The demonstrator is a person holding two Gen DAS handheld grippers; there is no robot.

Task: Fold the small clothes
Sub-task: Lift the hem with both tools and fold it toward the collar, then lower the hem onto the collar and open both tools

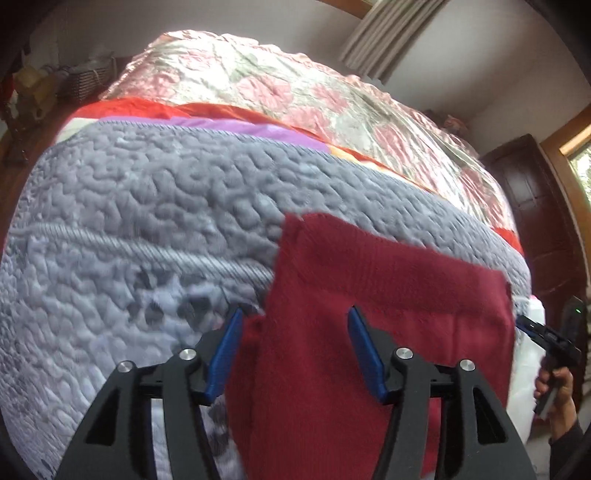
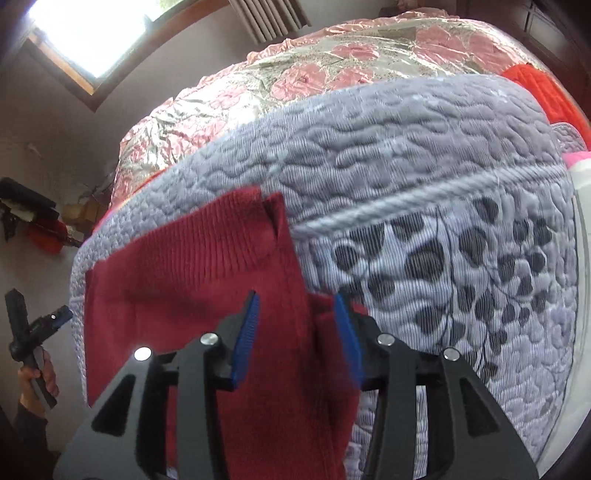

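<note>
Both claws gape open over the red knit garment (image 1: 388, 295); left gripper (image 1: 295, 350) and right gripper (image 2: 295, 339) apparently hovering; pinch matching edges, lift evenly.

We are in a home bedroom. We see a bed (image 1: 147, 206) with a grey quilted cover, a floral quilt (image 1: 295, 92), curtains (image 1: 388, 33) and a dark wooden wardrobe (image 1: 535, 206).

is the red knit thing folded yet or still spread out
Partly folded: the dark red knit garment has a doubled layer at its ribbed top corner, but most lies flat on the grey quilt.
</note>
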